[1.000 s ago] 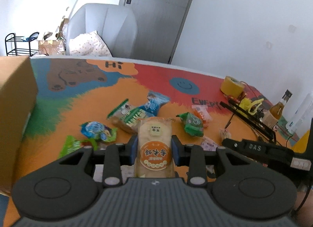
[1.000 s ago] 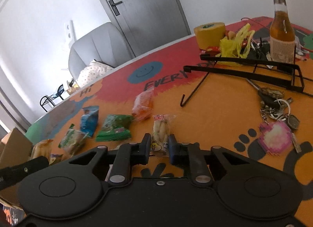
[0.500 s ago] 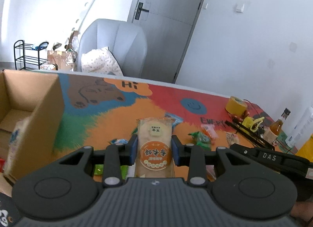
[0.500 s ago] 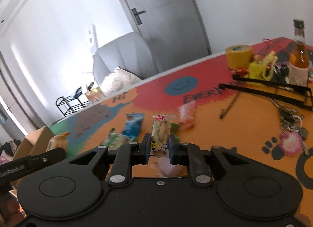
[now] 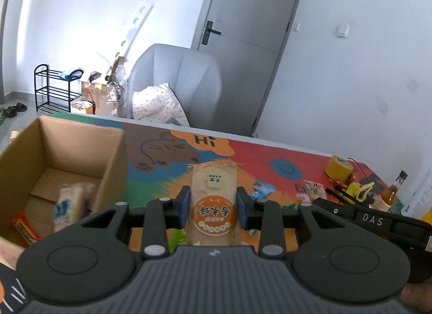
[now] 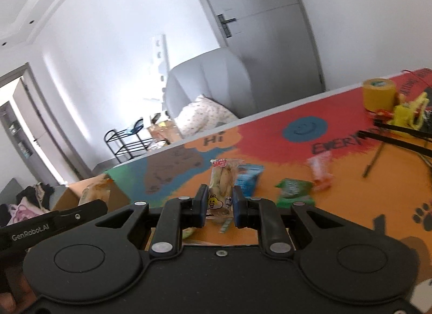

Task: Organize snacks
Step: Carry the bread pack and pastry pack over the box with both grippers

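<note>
My left gripper [image 5: 213,203] is shut on a tall beige rice-cracker packet [image 5: 213,192] with an orange round label, held upright above the table. To its left stands an open cardboard box [image 5: 113,157] with a few snack packs inside. My right gripper [image 6: 220,203] is shut on a small clear snack packet [image 6: 222,184] with a red top and a cartoon bear, also lifted off the table. Blue [image 6: 249,179], green [image 6: 293,192] and orange [image 6: 321,170] snack packets lie on the colourful table mat beyond it. The box [image 6: 81,192] shows at the left in the right wrist view.
A yellow tape roll [image 6: 378,93], a black folding rack [image 6: 399,138], yellow clips and a brown bottle [image 5: 392,191] crowd the table's right end. A grey armchair [image 5: 175,81] with a pillow stands behind the table. The other gripper's body [image 5: 372,219] shows at the right.
Both grippers have risen and swung left with their packets. The cardboard box has come into full view with its inside showing, and the loose snacks have dropped low and right.
</note>
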{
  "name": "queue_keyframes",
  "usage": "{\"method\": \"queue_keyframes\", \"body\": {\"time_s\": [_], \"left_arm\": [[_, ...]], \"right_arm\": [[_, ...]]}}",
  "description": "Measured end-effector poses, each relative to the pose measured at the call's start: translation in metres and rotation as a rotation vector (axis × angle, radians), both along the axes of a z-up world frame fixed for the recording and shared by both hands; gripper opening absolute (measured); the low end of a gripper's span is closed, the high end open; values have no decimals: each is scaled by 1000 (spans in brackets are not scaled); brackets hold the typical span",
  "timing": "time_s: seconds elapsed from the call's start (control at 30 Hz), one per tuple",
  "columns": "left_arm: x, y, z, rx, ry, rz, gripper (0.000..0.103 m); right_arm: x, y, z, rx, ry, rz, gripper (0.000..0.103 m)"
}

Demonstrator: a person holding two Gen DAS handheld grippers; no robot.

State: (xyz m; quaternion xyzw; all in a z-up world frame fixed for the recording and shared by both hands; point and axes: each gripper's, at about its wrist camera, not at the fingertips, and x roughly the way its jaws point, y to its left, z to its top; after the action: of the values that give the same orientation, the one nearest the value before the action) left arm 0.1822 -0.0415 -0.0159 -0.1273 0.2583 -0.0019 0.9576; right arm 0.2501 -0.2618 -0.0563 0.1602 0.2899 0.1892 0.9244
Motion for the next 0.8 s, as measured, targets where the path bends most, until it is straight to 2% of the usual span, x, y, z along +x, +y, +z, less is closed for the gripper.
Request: {"method": "queue_keyframes", "body": {"time_s": [0.3,0.8], "left_arm": [[-16,36,12,12,-24,78,34],[-29,100,16,22,-18,224,34]], "right_arm": [[-1,43,11,7,-22,94,17],[-3,106,25,22,-48,235,17]]}}
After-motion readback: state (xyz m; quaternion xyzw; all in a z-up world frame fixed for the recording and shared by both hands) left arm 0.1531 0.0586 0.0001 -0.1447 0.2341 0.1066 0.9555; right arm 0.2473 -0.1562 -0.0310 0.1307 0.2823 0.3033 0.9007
